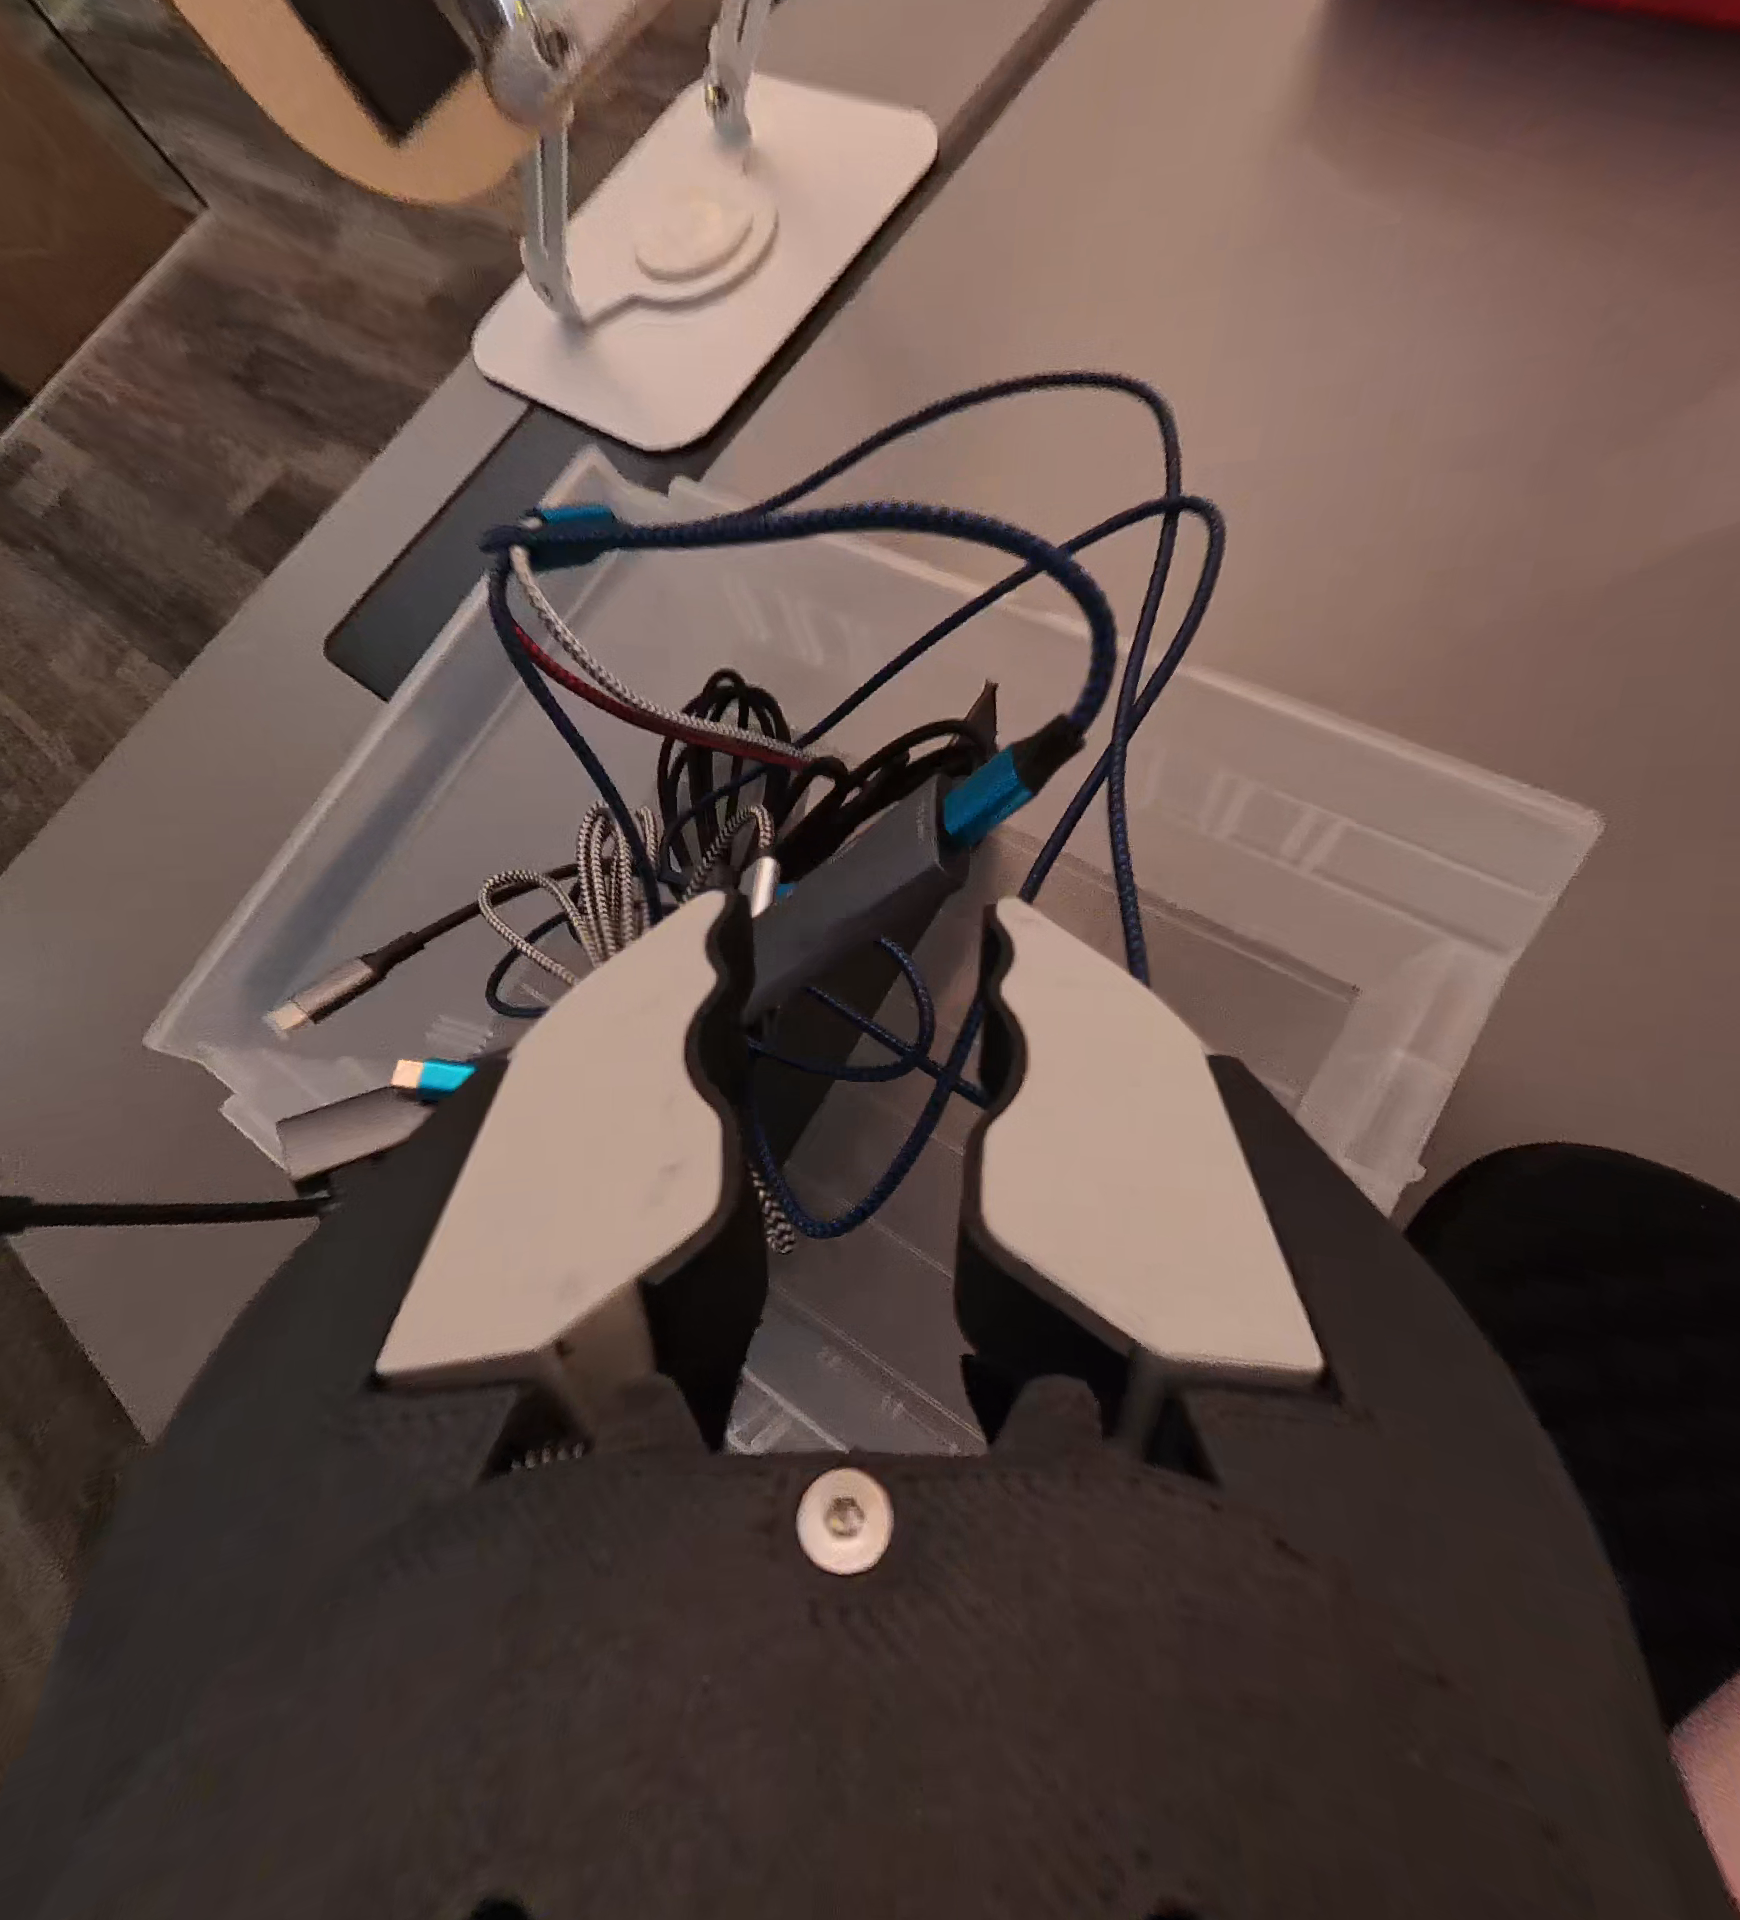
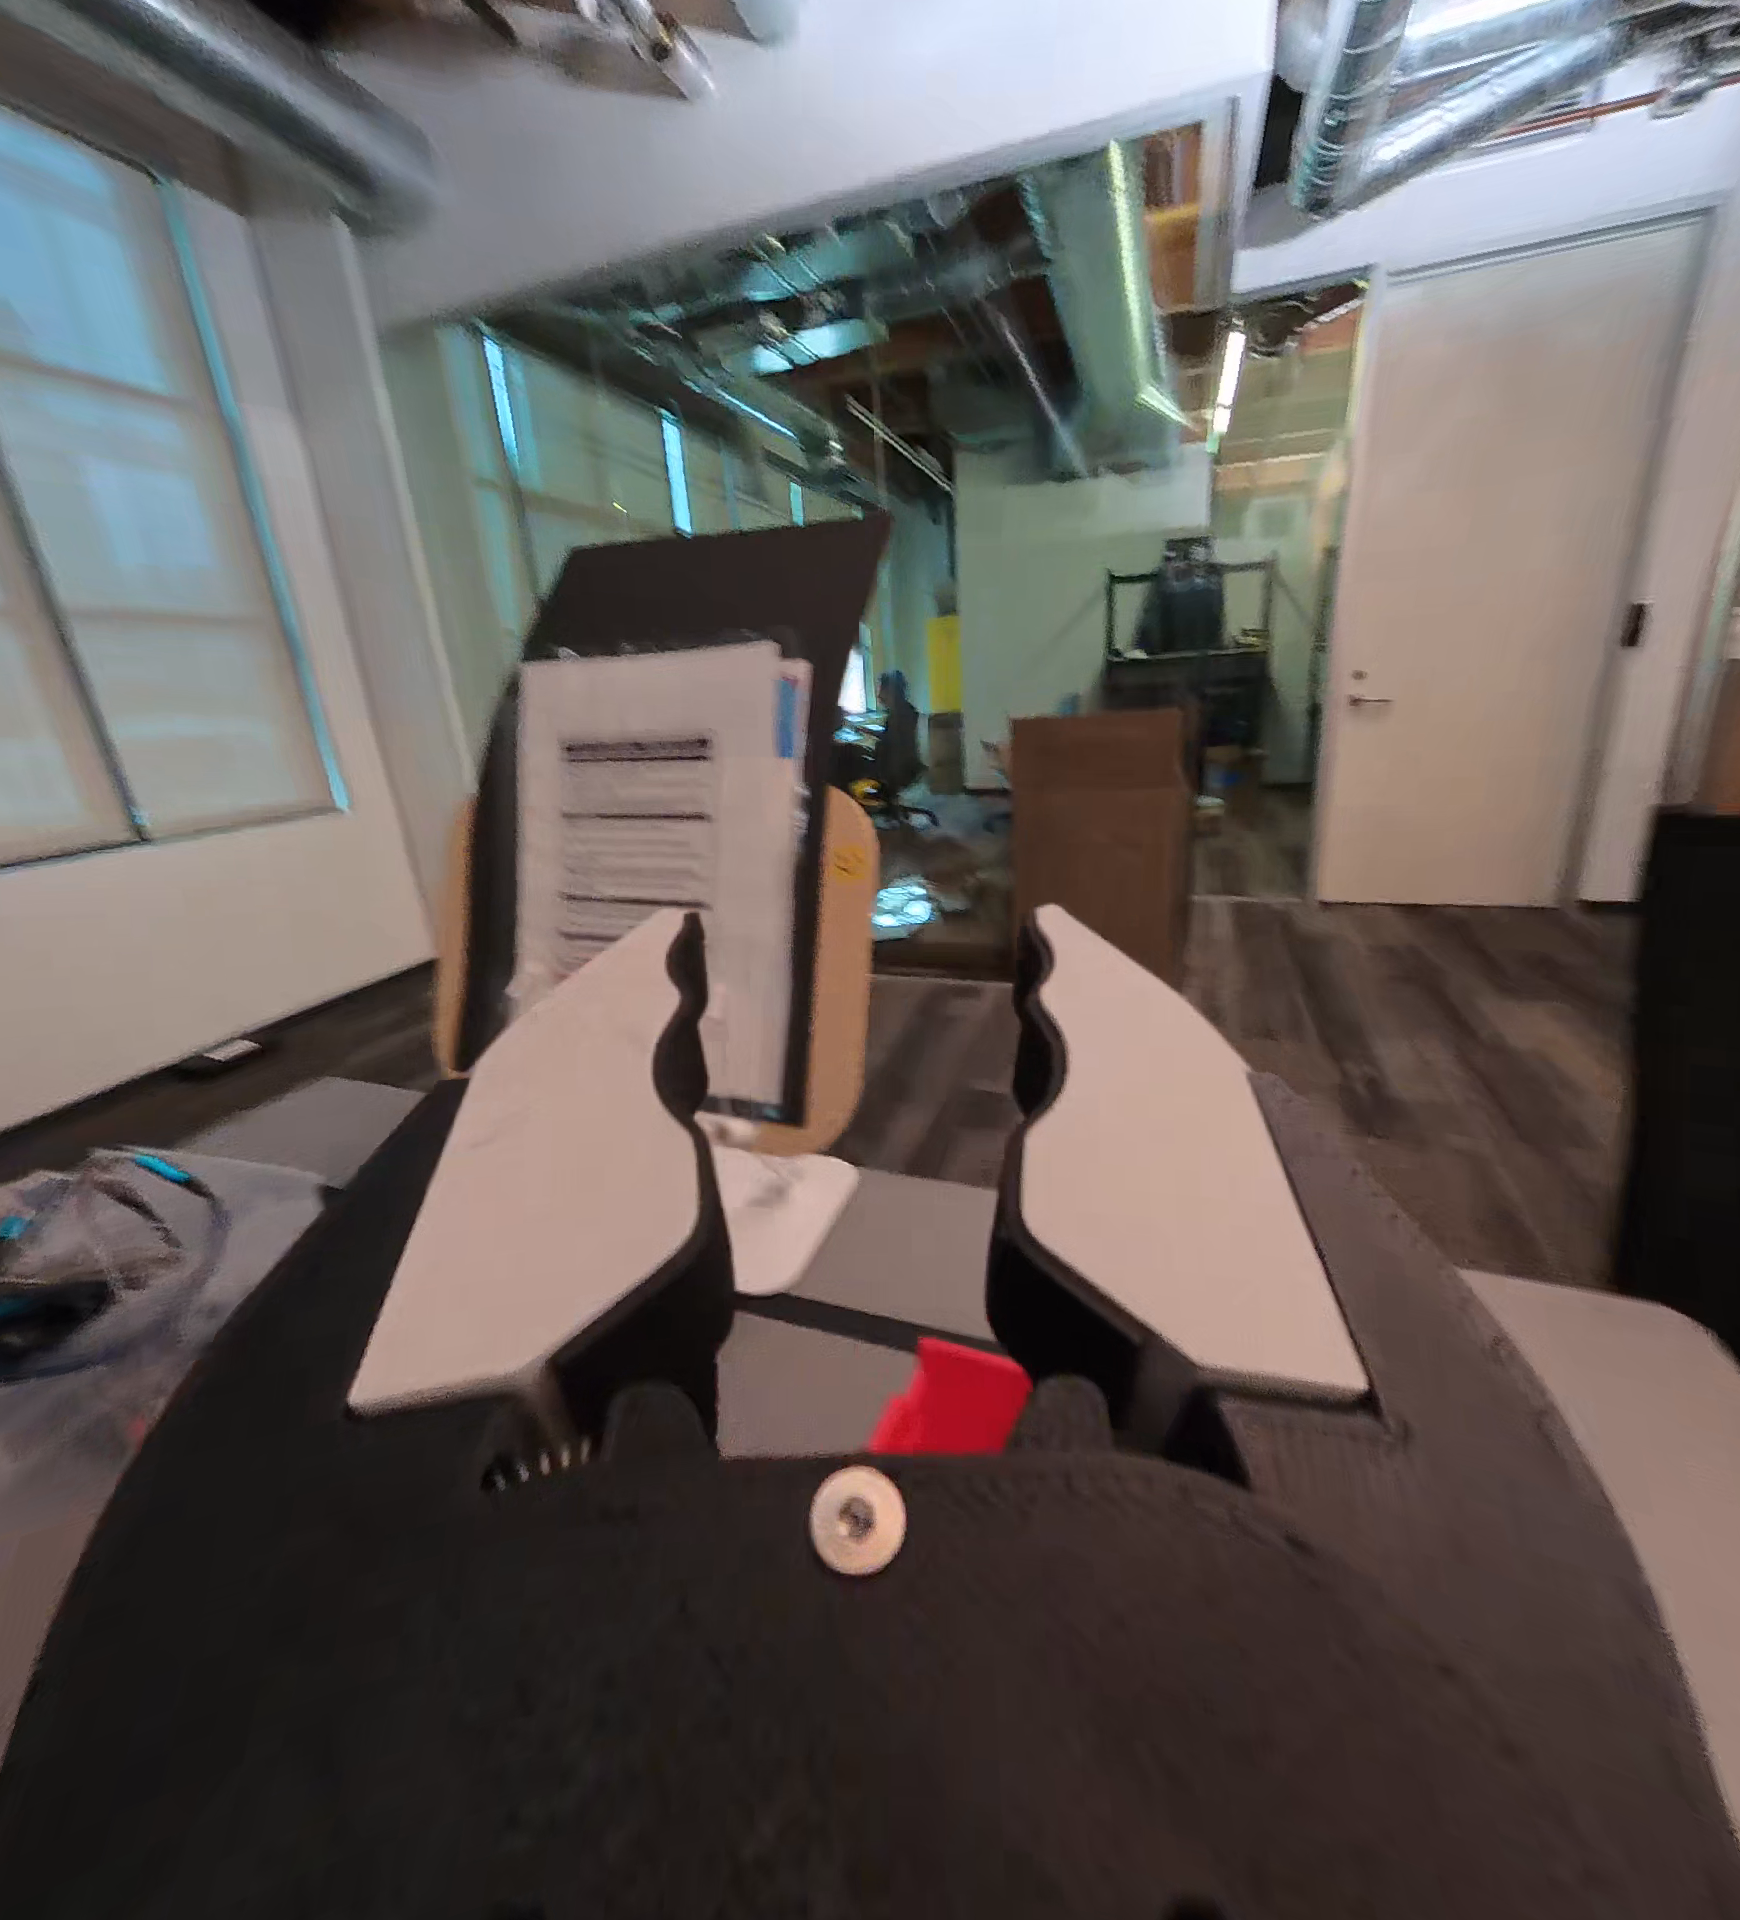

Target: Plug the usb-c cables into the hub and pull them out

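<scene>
A clear plastic bin [image 1: 1365,862] on the grey table holds a tangle of braided cables and a grey hub [image 1: 845,894]. A blue connector [image 1: 991,800] sits at the hub's far end, with dark blue cable [image 1: 1105,582] looping above. A loose silver USB-C plug [image 1: 320,997] and a blue plug [image 1: 435,1075] lie at the bin's left. My left gripper [image 1: 861,925] is open just above the bin, with the hub between its fingertips, close to the left one. My right gripper [image 2: 864,925] is open and empty, pointing out into the room. The bin [image 2: 66,1247] is blurred at its lower left.
A white stand base [image 1: 720,270] sits at the table's far edge, carrying a board with papers [image 2: 658,810]. A second grey adapter [image 1: 346,1127] with a black cable lies by the bin's left corner. A red object [image 2: 949,1397] is under the right gripper. A person's dark sleeve [image 1: 1624,1351] is at right. My hands' fingertips stand some 60 cm from each other.
</scene>
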### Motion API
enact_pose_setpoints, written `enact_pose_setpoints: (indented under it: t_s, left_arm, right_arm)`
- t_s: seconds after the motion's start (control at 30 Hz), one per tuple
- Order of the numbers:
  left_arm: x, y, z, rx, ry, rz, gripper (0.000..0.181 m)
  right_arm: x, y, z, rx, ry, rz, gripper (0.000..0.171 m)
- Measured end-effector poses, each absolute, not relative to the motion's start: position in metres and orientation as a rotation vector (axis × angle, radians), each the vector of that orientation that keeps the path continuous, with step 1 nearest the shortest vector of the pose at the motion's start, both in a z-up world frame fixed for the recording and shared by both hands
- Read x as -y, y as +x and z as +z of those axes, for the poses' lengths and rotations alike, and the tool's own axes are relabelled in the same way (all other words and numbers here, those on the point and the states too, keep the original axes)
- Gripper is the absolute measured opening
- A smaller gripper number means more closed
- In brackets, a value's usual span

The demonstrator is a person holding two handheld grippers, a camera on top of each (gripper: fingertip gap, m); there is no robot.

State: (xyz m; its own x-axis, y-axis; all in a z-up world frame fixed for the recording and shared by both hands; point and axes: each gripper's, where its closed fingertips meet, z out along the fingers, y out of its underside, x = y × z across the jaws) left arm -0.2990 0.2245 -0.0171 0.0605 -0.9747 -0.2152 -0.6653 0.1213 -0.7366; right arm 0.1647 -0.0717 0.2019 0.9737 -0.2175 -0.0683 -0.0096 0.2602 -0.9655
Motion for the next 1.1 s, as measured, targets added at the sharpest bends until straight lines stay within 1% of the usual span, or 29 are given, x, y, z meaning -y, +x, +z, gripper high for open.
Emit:
enact_pose_setpoints:
  t_s: [0.13,0.23,0.33,0.43,0.7,0.83,1.0,1.1]
  left_arm:
    - [-0.236,-0.295,-0.038,-1.712,-1.684,-0.448,0.035]
    - [-0.244,-0.287,-0.044,-1.715,-1.698,-0.391,0.030]
    - [-0.250,-0.283,-0.034,-1.675,-1.679,-0.329,0.020]
    - [-0.253,-0.284,-0.010,-1.592,-1.662,-0.310,0.015]
    - [-0.246,-0.289,0.065,-1.309,-1.662,-0.501,0.010]
    - [-0.247,-0.285,0.090,-1.223,-1.590,-0.426,0.009]
    - [-0.223,-0.266,0.126,-1.172,-1.463,-0.469,0.008]
    - [-0.196,-0.255,0.151,-1.165,-1.363,-0.525,0.008]
  right_arm:
    - [0.052,0.135,0.215,-0.139,-1.242,0.038,0.058]
    - [0.041,0.130,0.197,-0.140,-1.219,0.074,0.056]
    - [0.025,0.130,0.176,-0.137,-1.333,0.149,0.054]
    - [0.024,0.126,0.168,-0.121,-1.365,0.158,0.048]
    - [0.024,0.116,0.160,-0.069,-1.455,0.015,0.048]
    - [0.014,0.106,0.150,-0.022,-1.519,-0.025,0.048]
    - [0.003,0.098,0.142,0.033,-1.560,-0.137,0.048]
    - [-0.006,0.081,0.137,0.079,-1.576,-0.101,0.048]
